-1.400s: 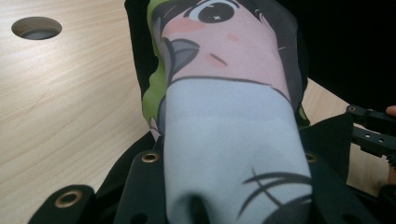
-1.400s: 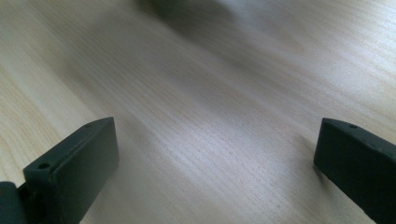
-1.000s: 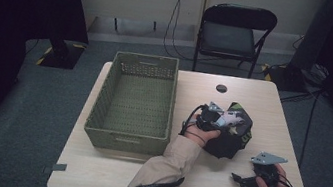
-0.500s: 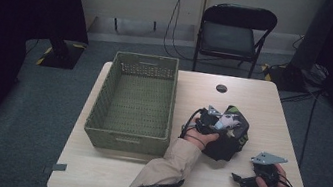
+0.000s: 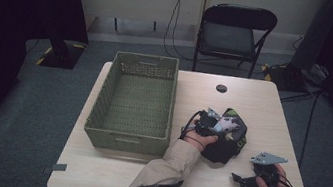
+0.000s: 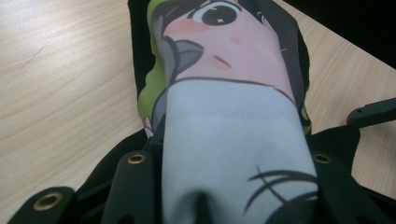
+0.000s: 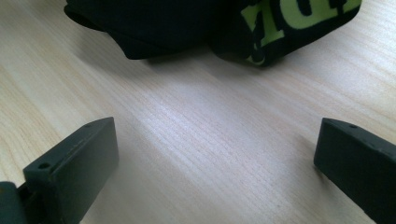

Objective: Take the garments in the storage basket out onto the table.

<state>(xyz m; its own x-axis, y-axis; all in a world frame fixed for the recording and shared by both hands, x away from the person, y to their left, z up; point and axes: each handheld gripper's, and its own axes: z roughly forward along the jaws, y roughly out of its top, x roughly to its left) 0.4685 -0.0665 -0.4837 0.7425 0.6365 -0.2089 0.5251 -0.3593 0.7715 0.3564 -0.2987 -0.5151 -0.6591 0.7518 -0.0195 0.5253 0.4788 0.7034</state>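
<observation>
- The thing to handle is a black printed cloth (image 5: pixel 226 138), crumpled in a heap on the wooden table (image 5: pixel 254 102), just to the right of the green woven basket (image 5: pixel 135 101) and not inside it.
- The left gripper (image 5: pixel 210 123) is on the left part of this heap. In the left gripper view, a fold of the cloth (image 6: pixel 224 116) with a cartoon print runs between its 2 black jaws, so I judge it is clamped on the cloth.
- The right gripper (image 5: pixel 247 181) rests low over the table near the front right edge, apart from the cloth. In the right gripper view its 2 jaws stand wide apart, with bare wood between them and nothing held.
- I think the cloth is soft, light and limp. It will not break, but it will hang and unfold when lifted, and a thin fold can slide out of the jaws. A thick bunched fold, like the one the left gripper has, seems the best place to take hold.
- The high view gives the layout: basket, cloth, both hands, also a black folding chair (image 5: pixel 234 33) behind the table. It does not show how the jaws stand.
- The left gripper view shows the print and the grip closely.
- The right gripper view shows the near edge of the cloth (image 7: pixel 280 23), with a black and lime-green band lying flat on the wood.
</observation>
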